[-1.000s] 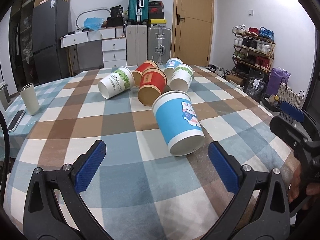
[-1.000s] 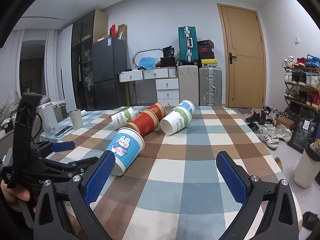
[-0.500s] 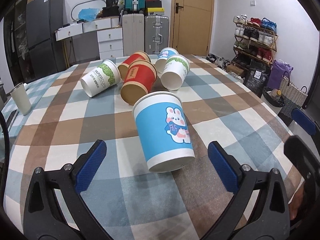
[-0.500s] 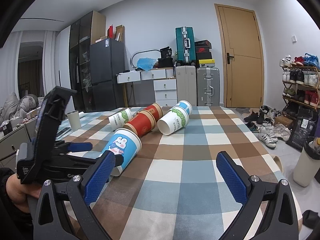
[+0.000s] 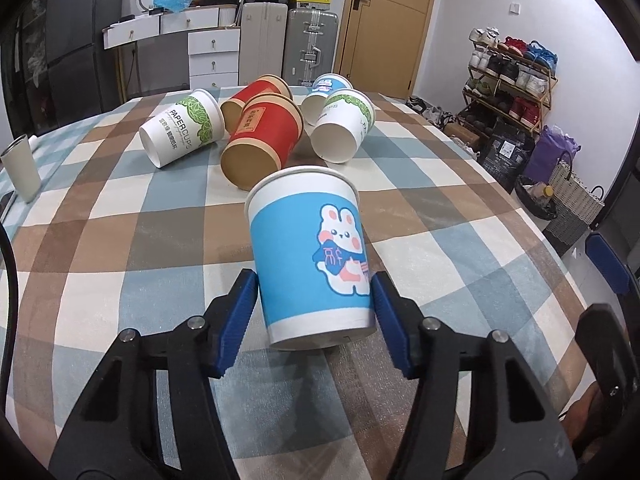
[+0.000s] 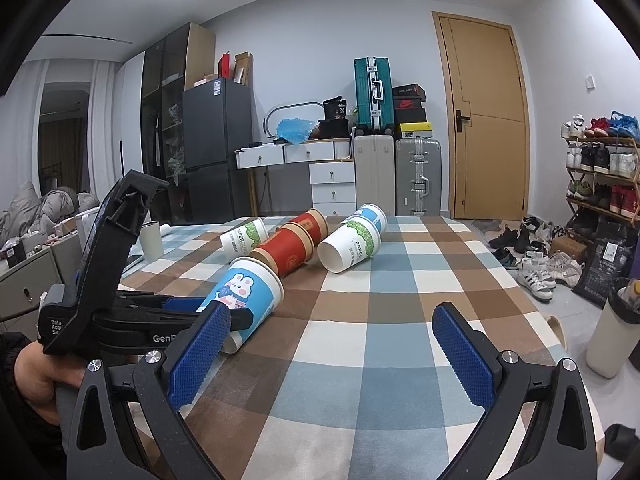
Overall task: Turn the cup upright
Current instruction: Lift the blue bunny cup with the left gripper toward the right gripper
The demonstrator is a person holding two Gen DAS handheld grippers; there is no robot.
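At the bottom centre of the left wrist view, the left gripper [image 5: 314, 306] pinches the blue rabbit cup [image 5: 310, 256] near its base, a blue pad pressed against each side. The cup lies on its side on the checked counter [image 5: 440, 224], its open mouth pointing away toward the middle of the frame. In the right wrist view the right gripper [image 6: 330, 356] fills the lower frame, spread wide and holding nothing, with the blue rabbit cup at lower left. Farther back, in the upper centre of the left wrist view, a red cup [image 5: 264, 140] and a leaf-print cup [image 5: 182, 132] lie tipped over among others. At the left edge stands a pale tumbler [image 5: 20, 168].
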